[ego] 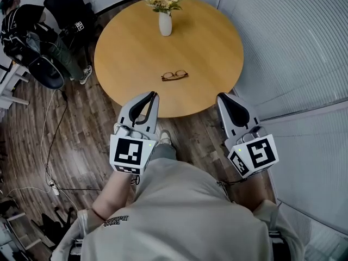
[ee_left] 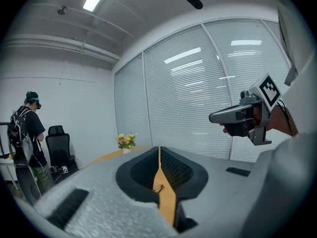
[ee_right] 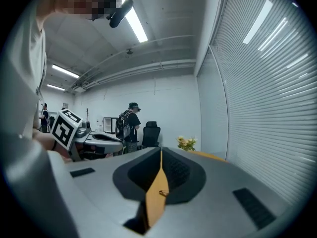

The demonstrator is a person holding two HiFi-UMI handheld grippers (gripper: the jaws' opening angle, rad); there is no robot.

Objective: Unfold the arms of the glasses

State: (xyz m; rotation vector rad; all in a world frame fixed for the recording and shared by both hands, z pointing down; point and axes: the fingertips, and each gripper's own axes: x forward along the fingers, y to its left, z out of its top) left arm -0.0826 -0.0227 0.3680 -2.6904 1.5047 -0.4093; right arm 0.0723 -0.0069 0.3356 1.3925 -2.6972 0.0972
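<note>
Glasses: the glasses (ego: 174,75) lie on the round worktop (ego: 130,53), toward its near edge and well apart from the vase of flowers (ego: 165,23) at the far side. The arms look tucked in, though they're small to be sure.
Left tongs: the left tongs (ego: 151,95) are clenched tight, nothing between the jaws, with the tips at the worktop's near edge, short of the glasses.
Right tongs: the right tongs (ego: 220,97) are closed too, and empty, held alongside their partner.
Why so: both point at the glasses, which show down the slit between the jaws in each gripper view. I reckon it's a flanking line-up, one to pin the frame, one to swing an arm.
Stage: nothing unfolded yet.
Next call: the jaws must part before any grasp.
</note>
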